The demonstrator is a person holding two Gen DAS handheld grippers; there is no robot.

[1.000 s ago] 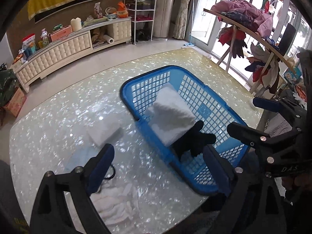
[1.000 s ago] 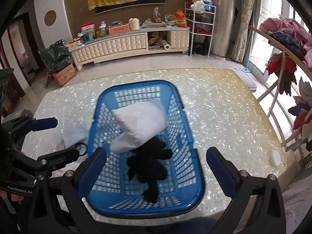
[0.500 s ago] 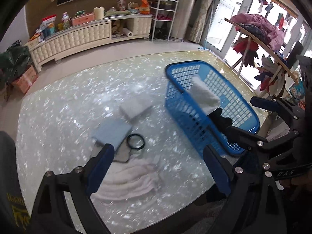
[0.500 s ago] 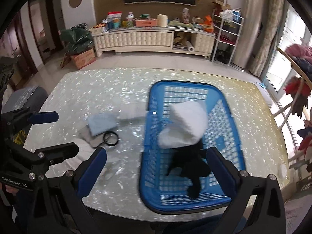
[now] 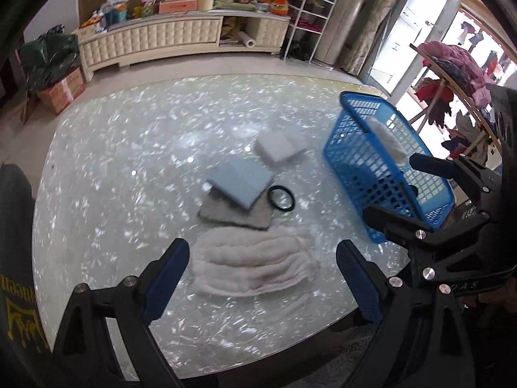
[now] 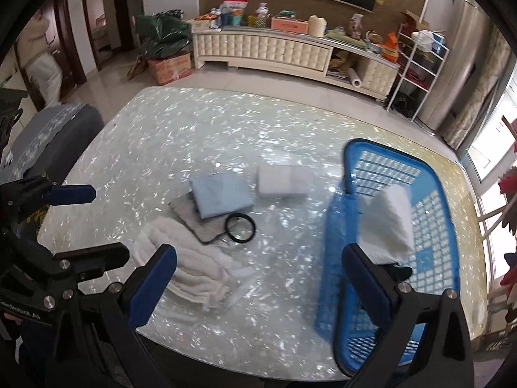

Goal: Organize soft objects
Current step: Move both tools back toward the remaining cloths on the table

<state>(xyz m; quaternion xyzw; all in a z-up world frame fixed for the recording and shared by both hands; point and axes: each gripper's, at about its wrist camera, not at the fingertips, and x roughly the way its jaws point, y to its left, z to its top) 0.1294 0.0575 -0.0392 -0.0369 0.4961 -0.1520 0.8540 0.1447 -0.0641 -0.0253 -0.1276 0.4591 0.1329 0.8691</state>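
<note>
The blue plastic basket with grid walls (image 6: 429, 213) is blurry on its near side in the right wrist view, and the bottom of it is cut off behind the right gripper (image 6: 258, 281). A folded white fluffy towel (image 6: 387, 223) leans inside it. Just under the towel a small dark thing (image 6: 399, 271) peeks out in the basket, but most of it is hidden by the gripper's right finger, so I cannot tell what it is.

In the left wrist view the basket (image 5: 362, 148) sits ahead and to the right of the left gripper (image 5: 261, 278), and part of it is covered by the right gripper's black frame.

The other soft things lie on the shiny white speckled table (image 6: 194, 129). A fluffy white ribbed cloth (image 5: 255, 262) lies right between the left gripper's two blue fingers. Just past it is a flat grey cloth (image 5: 236, 215), with a folded light blue cloth (image 5: 240, 181) on top that hides a lot of it. A black round ring (image 5: 281, 198) touches the right edge of the grey cloth. A bit farther ahead is a small white folded square pad (image 5: 280, 147), apart from the others.

Both grippers have their fingers spread wide and hold nothing. The right gripper hangs with the white ribbed cloth (image 6: 181, 258) by its left finger and the basket by its right finger.
</note>
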